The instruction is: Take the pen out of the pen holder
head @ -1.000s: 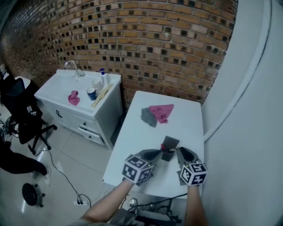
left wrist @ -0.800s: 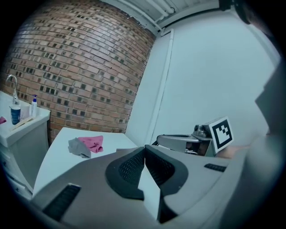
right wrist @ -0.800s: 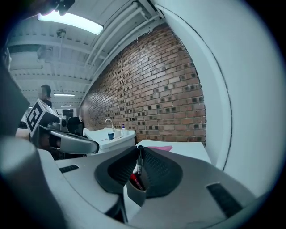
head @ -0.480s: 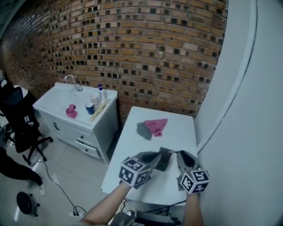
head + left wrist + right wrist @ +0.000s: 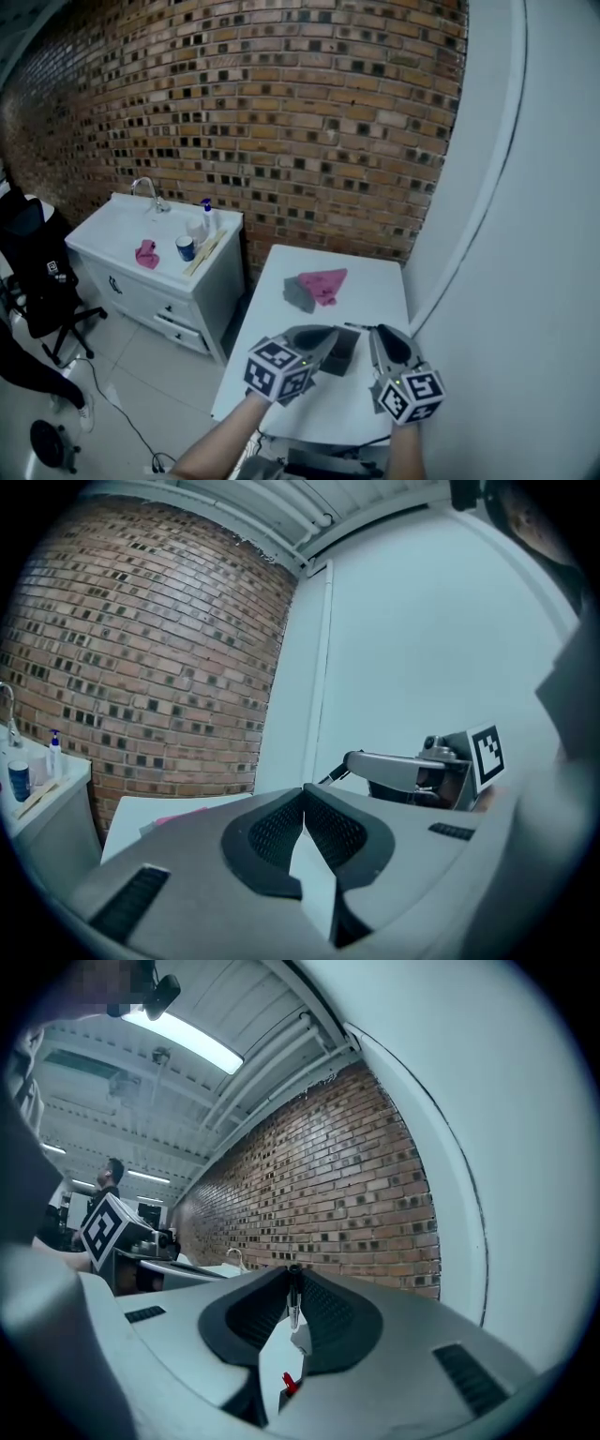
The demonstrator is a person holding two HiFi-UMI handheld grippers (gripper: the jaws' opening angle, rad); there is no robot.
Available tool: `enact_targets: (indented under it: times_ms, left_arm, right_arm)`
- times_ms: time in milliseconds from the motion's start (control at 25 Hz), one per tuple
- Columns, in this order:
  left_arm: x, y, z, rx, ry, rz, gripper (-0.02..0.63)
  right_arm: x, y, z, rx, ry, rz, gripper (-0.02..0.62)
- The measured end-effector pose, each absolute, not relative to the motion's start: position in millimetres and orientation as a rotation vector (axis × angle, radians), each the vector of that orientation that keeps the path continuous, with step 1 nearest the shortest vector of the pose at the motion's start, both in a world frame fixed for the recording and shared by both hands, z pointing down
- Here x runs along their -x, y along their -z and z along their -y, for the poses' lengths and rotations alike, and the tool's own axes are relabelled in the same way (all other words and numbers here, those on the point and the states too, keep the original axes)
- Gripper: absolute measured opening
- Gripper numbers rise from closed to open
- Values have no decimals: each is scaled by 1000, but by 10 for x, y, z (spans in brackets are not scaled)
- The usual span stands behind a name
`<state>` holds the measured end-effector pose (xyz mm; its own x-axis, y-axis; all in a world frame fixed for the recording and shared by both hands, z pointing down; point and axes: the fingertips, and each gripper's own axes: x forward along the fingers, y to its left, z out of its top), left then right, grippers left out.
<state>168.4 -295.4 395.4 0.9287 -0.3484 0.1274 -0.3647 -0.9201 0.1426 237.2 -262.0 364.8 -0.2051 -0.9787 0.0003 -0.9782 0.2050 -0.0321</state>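
My right gripper [image 5: 375, 334] is shut on a thin dark pen [image 5: 360, 327]. In the right gripper view the pen [image 5: 293, 1305] stands upright between the pads of that gripper [image 5: 292, 1279], with a red bit lower down. The dark square pen holder [image 5: 341, 352] sits on the white table [image 5: 375, 281] between the two grippers. My left gripper [image 5: 328, 337] is close beside the holder on its left. Its jaws [image 5: 303, 791] meet tip to tip with nothing between them. From there the right gripper [image 5: 350, 759] shows with the pen [image 5: 330, 775] slanting down from its tip.
A pink cloth [image 5: 323, 281] and a grey cloth [image 5: 298, 295] lie at the table's far end. A white sink cabinet [image 5: 141, 253] with bottles stands to the left and a black office chair [image 5: 37, 277] beyond it. Brick wall behind, white wall close on the right.
Both grippers have risen, the right one more, carrying the pen up from the holder. The head view has lifted too, so the table looks smaller and lower.
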Motion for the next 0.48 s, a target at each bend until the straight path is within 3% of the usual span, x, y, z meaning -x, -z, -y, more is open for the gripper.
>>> enact_targets:
  times_ms: [480]
  left_arm:
    - [-1745,-3866,2892,-2944,-137,526,5]
  right_arm:
    - [-2334,-3582,2561,1949,19,-2434,54]
